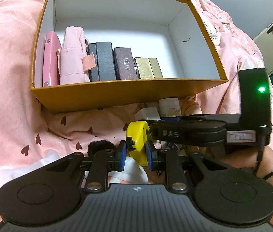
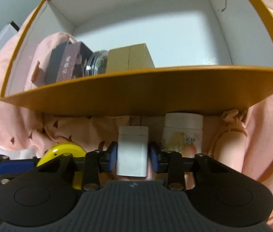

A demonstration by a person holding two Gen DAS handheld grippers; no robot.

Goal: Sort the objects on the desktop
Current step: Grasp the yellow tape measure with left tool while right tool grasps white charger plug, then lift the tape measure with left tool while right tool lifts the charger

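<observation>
My left gripper (image 1: 136,150) is shut on a yellow tape measure (image 1: 137,135), held low over the pink bedding in front of the orange box (image 1: 117,94). The tape measure also shows in the right wrist view (image 2: 65,150). My right gripper (image 2: 132,154) is shut on a small white box (image 2: 132,150) just before the orange box's front wall (image 2: 146,89). In the left wrist view the right gripper's body (image 1: 204,131) reaches in from the right, with the white box (image 1: 148,114) at its tip. Inside the orange box stand a pink pouch (image 1: 72,58), dark cases (image 1: 105,61) and a gold box (image 1: 148,67).
A white floral jar (image 2: 182,133) and a pink item (image 2: 231,135) lie on the bedding by the box's front wall. A glass jar (image 2: 96,62) stands inside the box. The box's right half shows bare white floor (image 2: 165,32). White cloth (image 1: 20,172) lies at lower left.
</observation>
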